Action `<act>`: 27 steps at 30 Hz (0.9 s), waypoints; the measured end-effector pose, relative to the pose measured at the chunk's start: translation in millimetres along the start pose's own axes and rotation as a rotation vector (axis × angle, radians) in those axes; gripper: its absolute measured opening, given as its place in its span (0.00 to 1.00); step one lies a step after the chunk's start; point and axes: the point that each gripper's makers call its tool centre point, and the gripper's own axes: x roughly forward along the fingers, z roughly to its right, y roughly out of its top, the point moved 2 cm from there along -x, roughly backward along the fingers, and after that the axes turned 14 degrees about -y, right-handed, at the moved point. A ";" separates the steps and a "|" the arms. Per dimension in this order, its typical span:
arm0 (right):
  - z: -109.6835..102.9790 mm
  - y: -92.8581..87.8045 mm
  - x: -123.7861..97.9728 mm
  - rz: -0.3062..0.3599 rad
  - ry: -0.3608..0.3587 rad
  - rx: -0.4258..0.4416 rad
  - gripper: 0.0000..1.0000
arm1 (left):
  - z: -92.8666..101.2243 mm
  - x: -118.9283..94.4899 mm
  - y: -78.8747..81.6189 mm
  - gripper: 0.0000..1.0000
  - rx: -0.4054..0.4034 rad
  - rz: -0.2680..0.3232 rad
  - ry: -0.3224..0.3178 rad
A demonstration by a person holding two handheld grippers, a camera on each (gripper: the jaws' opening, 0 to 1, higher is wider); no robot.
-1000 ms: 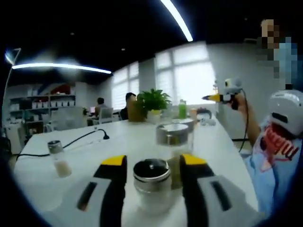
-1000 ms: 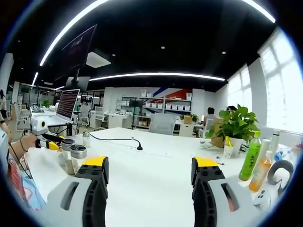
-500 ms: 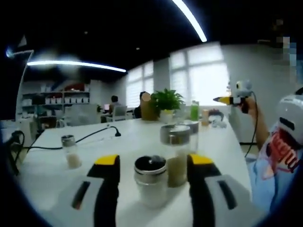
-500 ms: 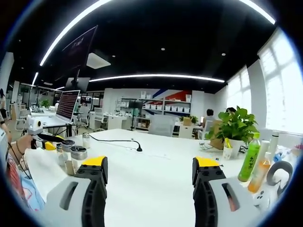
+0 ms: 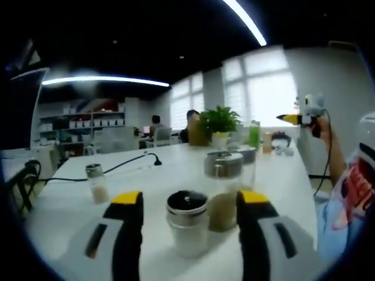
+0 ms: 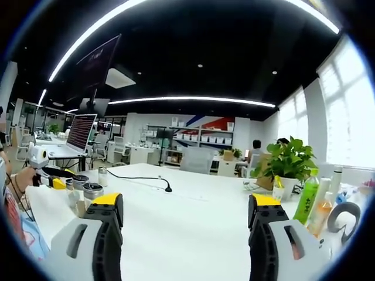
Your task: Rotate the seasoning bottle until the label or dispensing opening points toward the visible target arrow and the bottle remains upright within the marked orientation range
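A seasoning bottle [image 5: 187, 231] with a metal lid and pale contents stands upright on the white table [image 5: 70, 205]. It sits between the jaws of my left gripper [image 5: 190, 199], which is open with a gap on each side. Just behind it stands a taller bottle [image 5: 222, 190] with brownish contents, and a small third bottle [image 5: 96, 182] stands further left. My right gripper [image 6: 187, 202] is open over bare table with nothing between its jaws. In the right gripper view the left gripper [image 6: 51, 180] and the bottles [image 6: 92, 192] are at the far left.
A potted plant [image 5: 220, 122] and a green drink bottle [image 5: 253, 133] stand at the table's far end, near seated people. A black cable [image 6: 146, 177] runs across the table. A monitor [image 6: 81, 132] stands on another desk. The right gripper [image 5: 304, 114] is held up at the right.
My left jaws have spread wider around the seasoning bottle, which has stayed upright in place. The right jaws stand slightly further apart. Both cameras have shifted a little.
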 end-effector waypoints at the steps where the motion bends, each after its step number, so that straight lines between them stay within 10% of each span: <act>1: 0.3 0.4 -0.2 0.002 -0.002 0.000 0.94 | -0.7 0.0 0.2 0.66 -0.005 0.002 0.005; 27: 5.8 -10.3 1.8 -0.056 0.006 0.034 0.99 | -6.6 14.1 -3.7 0.38 -0.002 -0.003 0.049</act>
